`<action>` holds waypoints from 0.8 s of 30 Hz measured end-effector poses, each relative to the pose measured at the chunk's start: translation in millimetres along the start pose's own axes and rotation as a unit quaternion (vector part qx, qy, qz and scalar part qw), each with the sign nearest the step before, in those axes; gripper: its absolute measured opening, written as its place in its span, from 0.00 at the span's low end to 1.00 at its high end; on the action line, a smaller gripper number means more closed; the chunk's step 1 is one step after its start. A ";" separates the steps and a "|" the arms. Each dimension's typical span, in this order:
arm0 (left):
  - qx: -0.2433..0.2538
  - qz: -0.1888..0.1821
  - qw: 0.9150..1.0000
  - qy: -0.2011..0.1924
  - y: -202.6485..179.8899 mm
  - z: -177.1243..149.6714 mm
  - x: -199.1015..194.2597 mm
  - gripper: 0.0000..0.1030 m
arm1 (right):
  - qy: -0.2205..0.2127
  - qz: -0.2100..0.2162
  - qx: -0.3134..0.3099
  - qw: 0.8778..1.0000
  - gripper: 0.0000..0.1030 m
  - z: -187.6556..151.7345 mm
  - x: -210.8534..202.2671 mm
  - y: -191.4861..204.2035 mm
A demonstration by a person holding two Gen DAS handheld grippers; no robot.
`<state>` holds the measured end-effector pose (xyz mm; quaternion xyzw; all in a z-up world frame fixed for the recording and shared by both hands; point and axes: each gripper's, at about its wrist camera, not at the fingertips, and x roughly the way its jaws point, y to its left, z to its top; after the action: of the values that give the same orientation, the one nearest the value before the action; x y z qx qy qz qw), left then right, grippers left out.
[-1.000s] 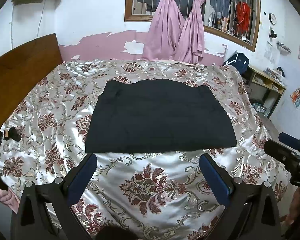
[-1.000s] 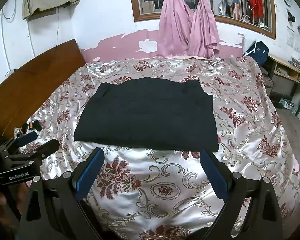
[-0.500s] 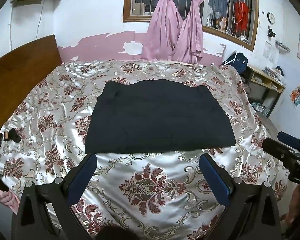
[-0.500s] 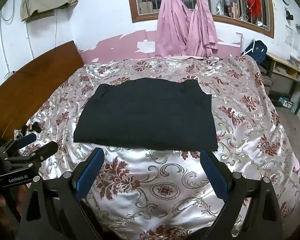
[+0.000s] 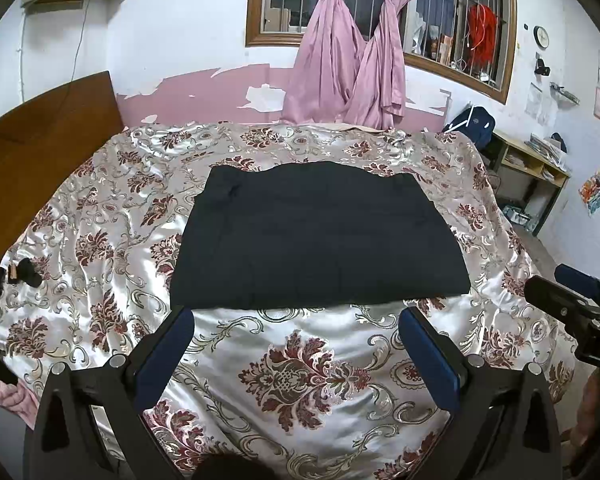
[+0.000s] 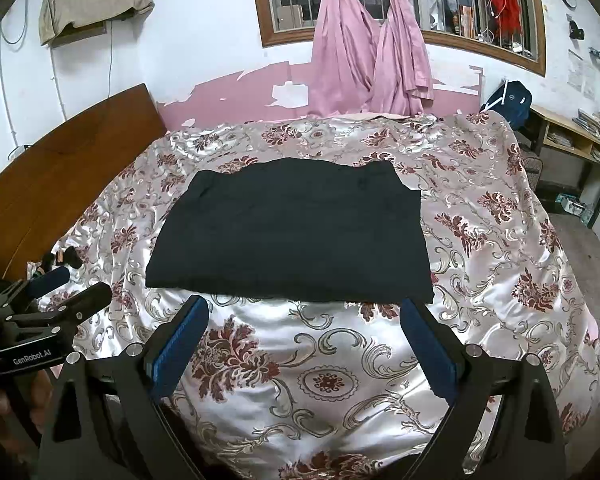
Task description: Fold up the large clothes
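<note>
While both tools hang back over the near edge of the bed, the dark garment [image 5: 316,236] lies flat in the middle of the floral satin bedspread [image 5: 308,372], folded into a broad rectangle with its near hem running straight across. The left gripper [image 5: 296,344] is spread wide, blue pads [image 5: 162,354] apart and nothing between them, its tips just short of that near hem. Same story on the other side: the right gripper [image 6: 304,336] is gaping too, empty, blue-lined fingers [image 6: 430,350] framing bare bedspread [image 6: 324,384] right in front of the garment [image 6: 288,236].

Each camera catches its partner at the frame edge: the right tool shows at the far right of the left wrist view, the left tool at the far left of the right wrist view. Neither touches the cloth.

Behind the bed, knotted pink curtains [image 6: 368,44] hang at a barred window [image 5: 284,0], a wooden headboard [image 6: 68,168] runs along the left side, and a few small dark objects [image 5: 20,272] sit on the cover near it.
</note>
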<state>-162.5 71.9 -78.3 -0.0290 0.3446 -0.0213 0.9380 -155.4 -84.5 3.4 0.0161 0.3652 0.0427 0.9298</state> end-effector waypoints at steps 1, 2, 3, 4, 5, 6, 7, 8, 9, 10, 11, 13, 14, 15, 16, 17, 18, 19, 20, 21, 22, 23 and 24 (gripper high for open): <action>0.000 0.000 1.000 0.000 -0.1 -0.1 -0.1 1.00 | 0.000 0.000 0.000 1.000 0.91 -0.1 -0.2 -0.1; 0.001 0.000 1.000 0.000 0.0 -0.1 -0.2 1.00 | 0.001 0.001 0.000 1.000 0.91 -0.2 -0.3 0.0; 0.001 0.000 1.000 0.000 -0.4 -0.1 -0.1 1.00 | 0.001 0.001 0.001 1.000 0.91 0.0 0.0 -0.4; 0.001 0.000 1.000 0.000 0.0 0.1 -0.2 1.00 | 0.000 0.001 0.000 1.000 0.91 -0.2 -0.5 0.1; 0.001 0.000 1.000 0.000 0.1 0.1 -0.5 1.00 | 0.000 0.000 0.000 1.000 0.91 -0.1 -0.4 0.0; 0.000 0.000 1.000 -0.001 -0.3 0.0 -0.3 1.00 | 0.000 0.000 0.000 1.000 0.91 -0.2 -0.4 -0.1; 0.000 0.000 1.000 -0.001 -0.3 0.0 -0.3 1.00 | 0.001 0.001 0.001 1.000 0.91 0.1 0.1 -0.5; 0.001 0.000 1.000 -0.001 -0.5 -0.1 -0.2 1.00 | 0.000 0.000 0.001 1.000 0.91 -0.1 -0.2 -0.1; 0.001 0.001 1.000 0.000 -0.2 0.0 -0.2 1.00 | 0.000 -0.001 0.001 1.000 0.91 0.2 0.1 -0.4; 0.000 0.000 1.000 0.000 -0.3 -0.1 -0.3 1.00 | 0.000 -0.001 0.000 1.000 0.91 0.1 0.1 -0.5; 0.000 -0.001 1.000 -0.001 -0.2 0.0 -0.3 1.00 | 0.000 -0.001 0.001 1.000 0.91 -0.4 -0.2 -0.4; 0.001 0.000 1.000 -0.001 -0.3 0.0 -0.4 1.00 | -0.001 -0.002 0.001 1.000 0.91 -0.3 -0.1 -0.6; 0.001 0.000 1.000 -0.001 -0.4 0.0 -0.4 1.00 | -0.001 -0.001 0.001 1.000 0.91 -0.4 -0.2 -0.3; 0.001 0.000 1.000 -0.001 -0.5 0.0 -0.3 1.00 | 0.000 -0.001 0.001 1.000 0.91 -0.4 0.0 -0.4; 0.001 0.000 1.000 -0.001 -0.3 0.2 -0.3 1.00 | 0.000 -0.001 0.002 1.000 0.91 -0.4 0.0 -0.4; 0.001 0.000 1.000 -0.001 -0.5 0.1 -0.3 1.00 | -0.001 -0.002 0.001 1.000 0.91 -0.5 -0.2 -0.1; 0.000 0.000 1.000 -0.001 -0.7 -0.1 -0.4 1.00 | -0.001 -0.002 0.001 1.000 0.91 -0.4 -0.1 -0.3; 0.000 -0.001 1.000 -0.001 -0.7 -0.1 -0.4 1.00 | -0.001 -0.002 0.002 1.000 0.91 -0.4 0.0 -0.4; 0.001 -0.001 1.000 -0.001 -0.2 0.4 -0.8 1.00 | -0.002 -0.003 0.002 1.000 0.91 -0.3 0.0 -0.5; 0.001 -0.001 1.000 -0.002 0.0 0.7 -1.1 1.00 | -0.002 -0.003 0.003 1.000 0.91 -0.4 -0.3 -0.5; 0.001 -0.002 1.000 -0.002 0.3 0.9 -1.5 1.00 | -0.002 -0.003 0.002 1.000 0.91 -0.4 -0.2 -0.1; 0.001 -0.003 1.000 -0.002 1.6 2.1 -2.4 1.00 | -0.003 -0.004 0.003 1.000 0.91 -0.5 -0.6 1.0; 0.002 -0.006 1.000 -0.002 2.3 2.8 -2.5 1.00 | -0.003 -0.004 0.003 1.000 0.91 -0.2 -0.3 0.8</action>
<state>-162.6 74.5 -74.8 -0.0295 0.3426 -0.0270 0.9386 -155.8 -83.8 3.6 0.0174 0.3623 0.0383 0.9311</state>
